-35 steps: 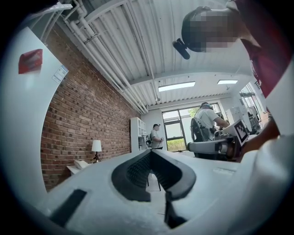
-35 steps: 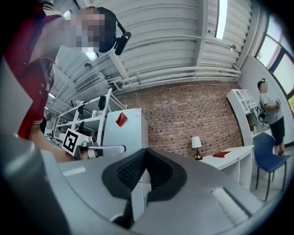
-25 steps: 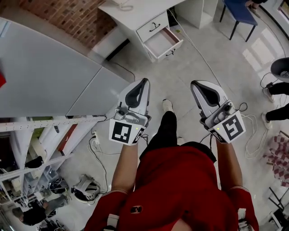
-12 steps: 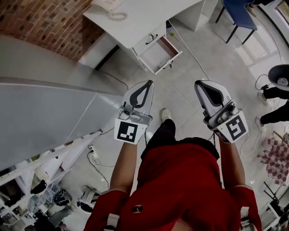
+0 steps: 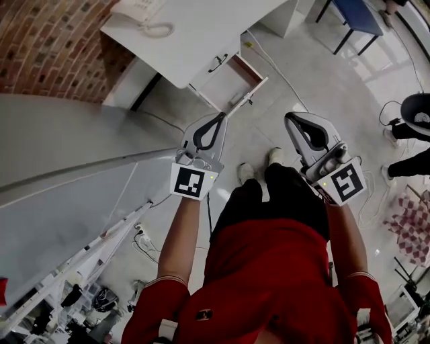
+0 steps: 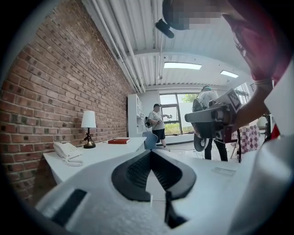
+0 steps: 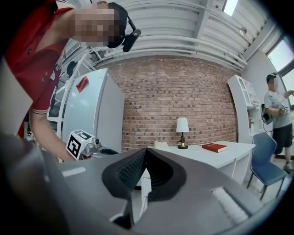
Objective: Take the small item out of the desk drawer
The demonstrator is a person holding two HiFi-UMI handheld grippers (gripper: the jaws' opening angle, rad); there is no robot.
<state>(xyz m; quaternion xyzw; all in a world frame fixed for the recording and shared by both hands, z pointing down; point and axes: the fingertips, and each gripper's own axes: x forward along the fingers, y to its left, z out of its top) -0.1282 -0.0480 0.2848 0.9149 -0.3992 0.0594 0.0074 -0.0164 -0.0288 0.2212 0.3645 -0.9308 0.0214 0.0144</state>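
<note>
A white desk (image 5: 195, 33) stands ahead against the brick wall. It has a closed upper drawer (image 5: 216, 62) and, below it, an open drawer (image 5: 232, 84). I cannot make out any small item inside from here. My left gripper (image 5: 220, 116) and right gripper (image 5: 290, 119) are held side by side at waist height, short of the desk and pointing toward it. In the left gripper view the left gripper (image 6: 149, 151) has its jaws shut with nothing between them. The right gripper (image 7: 146, 149) is likewise shut and empty.
A telephone (image 5: 144, 20), a lamp (image 6: 88, 128) and a red book (image 6: 119, 141) sit on the desk. A grey cabinet (image 5: 67, 154) stands close on the left. A blue chair (image 5: 356, 17) is beyond the desk, cables (image 5: 282, 67) cross the floor, and people (image 5: 416, 114) stand at the right.
The desk and its open drawer have come closer in the head view as the person stepped forward. Both grippers stayed shut and kept their places side by side.
</note>
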